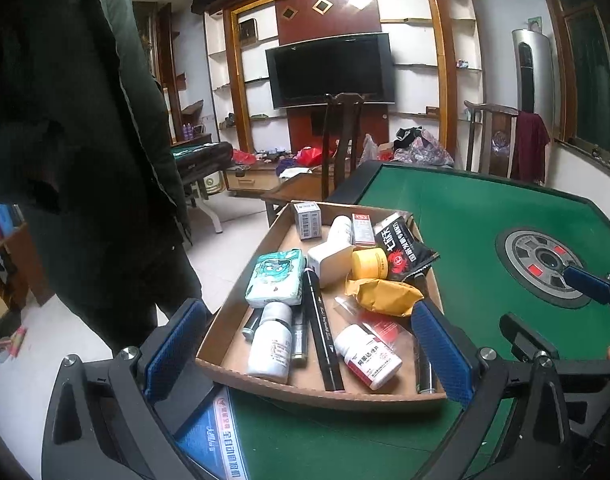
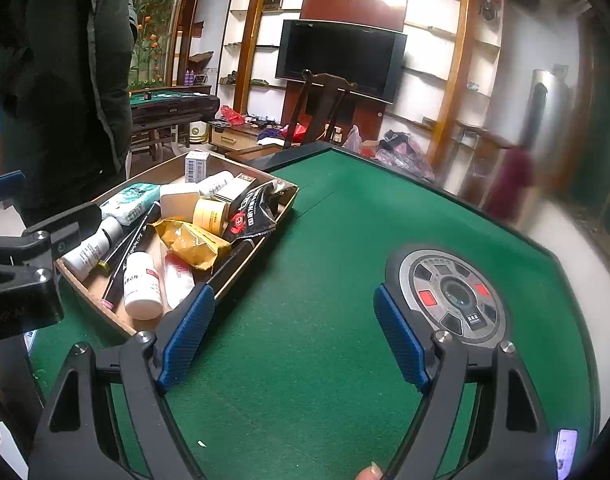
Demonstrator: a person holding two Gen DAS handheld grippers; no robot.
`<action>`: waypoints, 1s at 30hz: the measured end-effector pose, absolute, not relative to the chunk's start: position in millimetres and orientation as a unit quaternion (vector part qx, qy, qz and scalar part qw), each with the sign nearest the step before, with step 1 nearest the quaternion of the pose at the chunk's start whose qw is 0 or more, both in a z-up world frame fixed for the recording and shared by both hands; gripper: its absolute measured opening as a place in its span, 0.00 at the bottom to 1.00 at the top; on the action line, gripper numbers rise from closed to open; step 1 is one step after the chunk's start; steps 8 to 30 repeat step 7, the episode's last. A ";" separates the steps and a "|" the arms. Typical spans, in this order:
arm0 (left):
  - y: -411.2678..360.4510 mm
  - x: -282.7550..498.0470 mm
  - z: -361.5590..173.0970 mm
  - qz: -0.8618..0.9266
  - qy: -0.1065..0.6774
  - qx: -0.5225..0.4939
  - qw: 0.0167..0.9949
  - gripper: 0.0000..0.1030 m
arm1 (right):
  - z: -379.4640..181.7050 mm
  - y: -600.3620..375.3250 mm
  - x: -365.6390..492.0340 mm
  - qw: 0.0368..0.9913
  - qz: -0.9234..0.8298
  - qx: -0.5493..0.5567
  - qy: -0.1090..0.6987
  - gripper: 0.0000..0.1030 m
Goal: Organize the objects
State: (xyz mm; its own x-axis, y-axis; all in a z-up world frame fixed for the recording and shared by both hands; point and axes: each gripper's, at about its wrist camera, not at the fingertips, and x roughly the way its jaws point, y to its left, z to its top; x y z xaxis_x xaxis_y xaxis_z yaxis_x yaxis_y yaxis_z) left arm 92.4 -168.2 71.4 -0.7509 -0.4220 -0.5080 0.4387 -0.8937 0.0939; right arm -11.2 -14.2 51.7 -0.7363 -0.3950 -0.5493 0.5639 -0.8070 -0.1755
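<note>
1. Left wrist view: the left gripper hangs spread wide and grasps nothing, its blue pads on either side of the near end of the cardboard tray, which sits at the left edge of the green tabletop.
2. Same view, the tray is crowded: a tissue pack, a white bottle, a red-label bottle, a black marker, a yellow packet, a yellow jar, a black crab-print bag and a small box lie jumbled, several touching or overlapping.
3. A blue printed booklet lies on the tabletop just in front of the tray (partly under the gripper frame).
4. Right wrist view: the right gripper is also released and empty, over bare green felt between the tray and the round centre console.
5. Judgement: if organizing means gathering things into the tray, that looks mostly done, since the felt carries no loose items; the booklet is the 1 thing outside.
6. If sorting out of the tray is meant, nothing is yet laid out (I cannot tell which).
</note>
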 end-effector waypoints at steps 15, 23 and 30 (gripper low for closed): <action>-164.0 102.6 71.9 -0.944 0.028 0.268 0.191 0.98 | 51.7 -13.9 -8.0 0.263 -0.918 0.246 0.169 0.80; -164.0 102.6 71.9 -0.944 0.028 0.268 0.191 0.98 | 51.7 -13.9 -8.0 0.263 -0.918 0.246 0.169 0.80; -164.0 102.6 71.9 -0.944 0.028 0.268 0.191 0.98 | 51.7 -13.9 -8.0 0.263 -0.918 0.246 0.169 0.80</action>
